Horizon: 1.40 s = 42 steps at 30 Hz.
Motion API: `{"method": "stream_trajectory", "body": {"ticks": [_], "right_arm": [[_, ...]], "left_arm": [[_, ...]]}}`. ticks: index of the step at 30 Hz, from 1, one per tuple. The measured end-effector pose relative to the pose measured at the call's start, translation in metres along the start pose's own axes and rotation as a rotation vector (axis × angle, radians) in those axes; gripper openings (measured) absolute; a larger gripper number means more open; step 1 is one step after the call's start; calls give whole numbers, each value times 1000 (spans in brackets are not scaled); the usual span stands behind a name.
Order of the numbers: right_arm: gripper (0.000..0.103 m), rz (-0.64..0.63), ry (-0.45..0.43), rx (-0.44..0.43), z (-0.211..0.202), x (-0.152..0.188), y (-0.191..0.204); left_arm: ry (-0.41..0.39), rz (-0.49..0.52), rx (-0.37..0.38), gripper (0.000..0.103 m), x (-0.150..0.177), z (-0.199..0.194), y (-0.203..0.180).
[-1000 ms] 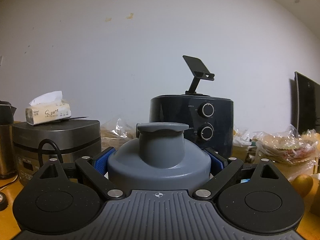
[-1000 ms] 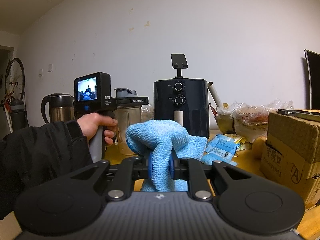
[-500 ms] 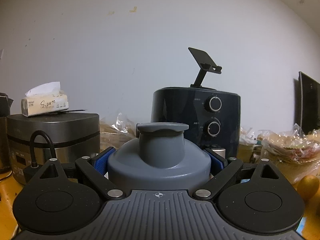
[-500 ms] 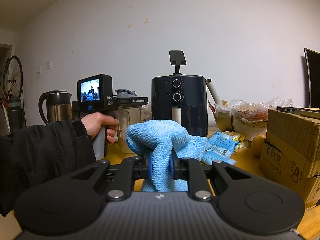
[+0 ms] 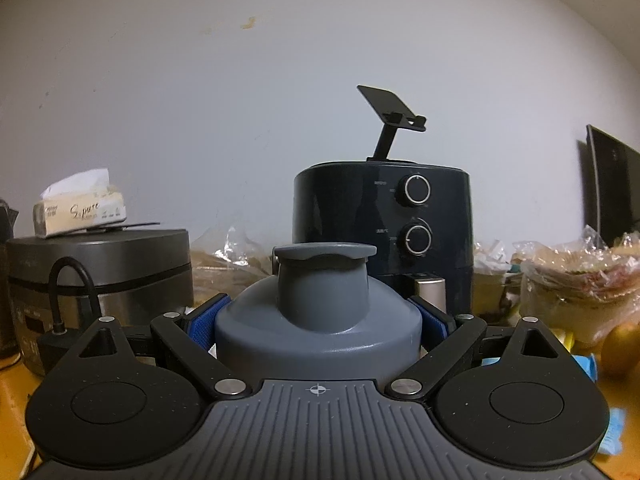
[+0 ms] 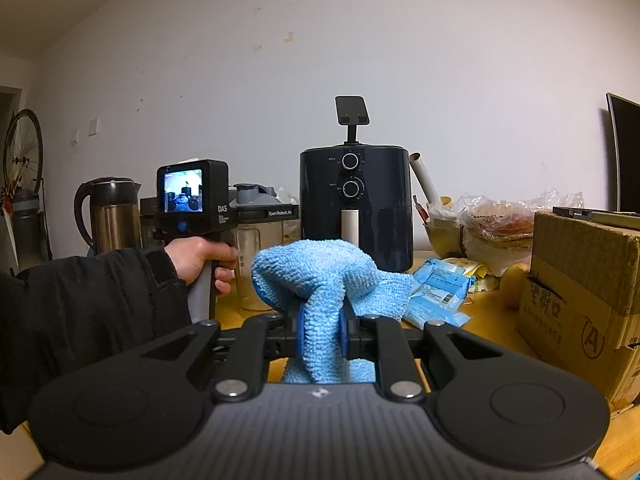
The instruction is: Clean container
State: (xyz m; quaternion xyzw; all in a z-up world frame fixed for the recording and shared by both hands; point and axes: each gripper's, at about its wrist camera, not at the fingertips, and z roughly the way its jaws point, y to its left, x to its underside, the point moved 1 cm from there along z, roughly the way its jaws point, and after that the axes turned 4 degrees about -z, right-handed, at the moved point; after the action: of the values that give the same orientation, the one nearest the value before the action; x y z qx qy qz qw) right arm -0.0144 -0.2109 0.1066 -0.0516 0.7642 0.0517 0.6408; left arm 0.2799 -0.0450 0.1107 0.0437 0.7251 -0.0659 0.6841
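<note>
My left gripper point(image 5: 319, 318) is shut on the container, its blue pads point(image 5: 206, 318) pressing both sides of the grey lid point(image 5: 320, 296). In the right wrist view the container's clear body point(image 6: 254, 264) hangs below that lid, just above the table, with a hand point(image 6: 200, 256) on the left gripper's handle. My right gripper point(image 6: 322, 332) is shut on a light blue cloth point(image 6: 316, 268), bunched above the jaws. The cloth sits to the right of the container and apart from it.
A dark air fryer point(image 6: 356, 208) stands behind, a rice cooker point(image 5: 100, 272) with a tissue pack point(image 5: 80, 212) to its left, and a kettle point(image 6: 112, 216) further left. A cardboard box point(image 6: 580, 280), blue packets point(image 6: 436, 292) and food bags point(image 6: 500, 224) crowd the right side.
The left gripper has sunk a little with the container still in it, so the appliances behind sit higher in its view. The right gripper and cloth have not moved.
</note>
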Motion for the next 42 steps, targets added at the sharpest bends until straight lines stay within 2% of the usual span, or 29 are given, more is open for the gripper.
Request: {"method": "stream_trajectory", "body": {"ticks": [12, 17, 18, 19, 23, 32, 42], "right_arm": [[13, 9, 1, 1, 0, 2, -1], [13, 13, 5, 2, 0, 3, -2], [13, 13, 5, 2, 0, 3, -2], [13, 13, 5, 2, 0, 3, -1], [13, 17, 4, 1, -1, 4, -1], [13, 26, 2, 2, -2, 5, -4], [13, 31, -1, 6, 0, 7, -8]], "left_arm": [[-16, -4, 1, 95, 1, 1, 0], [-27, 25, -28, 97, 1, 1, -5], [-28, 34, -33, 97, 1, 1, -7], [-31, 41, -37, 103, 1, 1, -8], [-42, 35, -35, 103, -1, -1, -9], [-10, 17, -23, 103, -2, 0, -7], [-14, 20, -18, 103, -4, -16, -6]]}}
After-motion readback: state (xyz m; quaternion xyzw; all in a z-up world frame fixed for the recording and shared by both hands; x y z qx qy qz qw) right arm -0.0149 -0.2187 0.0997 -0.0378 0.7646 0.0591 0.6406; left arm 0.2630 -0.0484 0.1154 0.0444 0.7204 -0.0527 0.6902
